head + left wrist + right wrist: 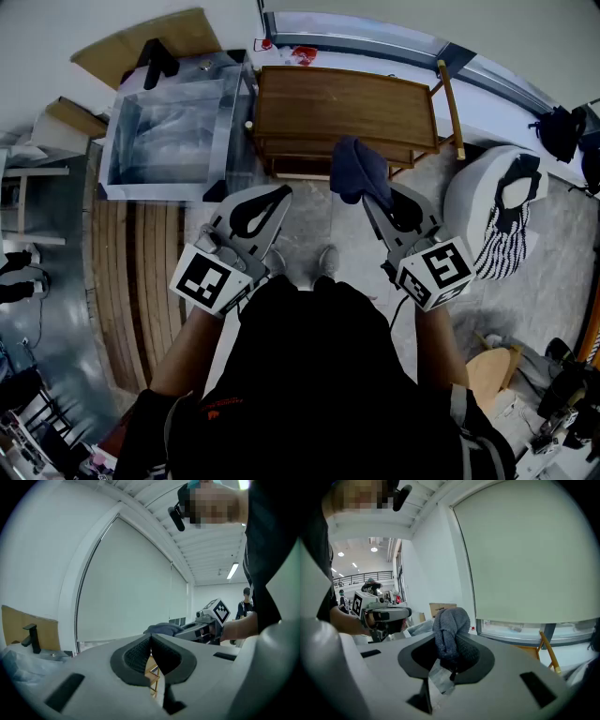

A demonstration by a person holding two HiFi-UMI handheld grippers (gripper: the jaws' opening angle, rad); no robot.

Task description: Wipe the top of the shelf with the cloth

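The right claw (386,199) is clamped on the cloth (359,170). In the right gripper view a dark blue, knitted wad stands up between the pads and rises above their tips. The left claw (274,195) is closed with nothing in it. In the left gripper view its pads meet at the tip and only a narrow slit shows lower down. Both claws are held side by side in front of the person, near each other but apart, and angled forward and upward. The cloth is held in the air short of the shelf (347,106). In the head view it overlaps the shelf's front edge, right of centre, and it does not rest on the top. The top of the shelf is a brown wooden board with nothing standing on it. A light wooden rail (449,101) runs along its right edge, and the window frame (375,42) lies close behind its back edge. The shelf's left edge stands just beside a clear plastic box (167,139), with almost no gap between them. On the right a white cushioned seat (483,192) with a striped cloth (506,246) on it sits near the shelf, and a strip of floor (433,173) lies between the two. The pale floor between the person's shoes (327,262) and the shelf's front edge is open. The front and the right front corner are the sides with room to approach.
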